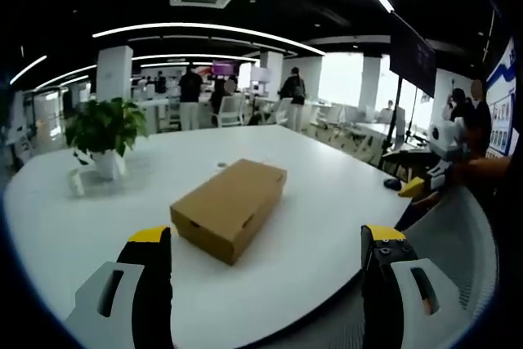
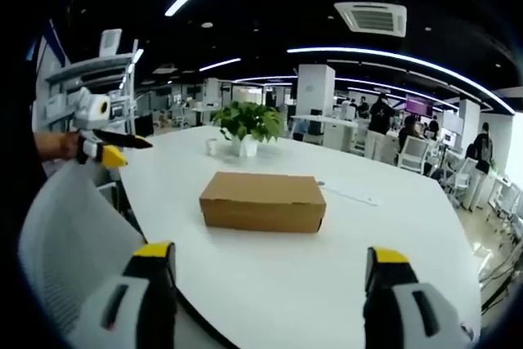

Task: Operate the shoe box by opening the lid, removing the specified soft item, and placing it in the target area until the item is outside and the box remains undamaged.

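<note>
The shoe box is sitting closed on the white table, its lid down and its brown cardboard plain, with no readable print on any face in either view. It is lying near the middle of the tabletop, well apart from every edge, so bare white surface is stretching around it on all sides. A potted plant is standing well away toward the far side, and in the right gripper view a small white cup is resting just beside that plant. A grey mesh chair back is curving up against the near table edge.

The left gripper is hovering short of the box with its jaws spread wide and nothing between them. The right gripper is hanging likewise, jaws wide apart and holding nothing, the box framed beyond the gap.

People are standing among desks in the office behind, too small and blurred to make out. The box's contents are staying hidden under the lid.
</note>
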Available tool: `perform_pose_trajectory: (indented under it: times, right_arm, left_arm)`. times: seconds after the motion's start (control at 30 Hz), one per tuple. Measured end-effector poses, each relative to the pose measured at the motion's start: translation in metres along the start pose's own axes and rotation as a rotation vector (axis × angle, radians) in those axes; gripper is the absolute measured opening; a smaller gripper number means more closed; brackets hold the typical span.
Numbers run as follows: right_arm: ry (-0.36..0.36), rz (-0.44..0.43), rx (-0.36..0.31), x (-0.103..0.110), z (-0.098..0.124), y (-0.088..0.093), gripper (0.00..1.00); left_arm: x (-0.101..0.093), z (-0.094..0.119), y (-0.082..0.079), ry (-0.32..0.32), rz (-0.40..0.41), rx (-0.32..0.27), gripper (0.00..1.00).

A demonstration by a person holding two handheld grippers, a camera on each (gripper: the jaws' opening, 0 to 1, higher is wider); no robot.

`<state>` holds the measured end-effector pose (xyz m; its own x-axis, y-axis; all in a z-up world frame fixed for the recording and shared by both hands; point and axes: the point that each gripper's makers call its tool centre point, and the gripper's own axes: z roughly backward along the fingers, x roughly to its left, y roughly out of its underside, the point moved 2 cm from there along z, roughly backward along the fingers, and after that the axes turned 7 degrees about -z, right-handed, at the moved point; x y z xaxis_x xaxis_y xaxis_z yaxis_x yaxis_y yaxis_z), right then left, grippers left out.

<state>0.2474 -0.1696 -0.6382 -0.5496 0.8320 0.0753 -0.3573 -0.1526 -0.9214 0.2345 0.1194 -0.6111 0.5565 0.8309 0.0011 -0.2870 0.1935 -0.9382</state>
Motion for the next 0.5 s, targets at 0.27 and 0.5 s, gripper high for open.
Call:
perform_pose_trajectory:
  times: [0.27,0.5]
  right_arm:
    - [-0.022,0.025,0.016,-0.009,-0.009,-0.002,0.97]
    - [-0.033,0.052,0.016,-0.021,-0.021,-0.011,0.96]
  left_arm:
    - [0.005,-0.007,0.004,-0.01,0.008,0.024,1.0]
    - [0.012,-0.013,0.006,-0.007,0.005,0.04,0.99]
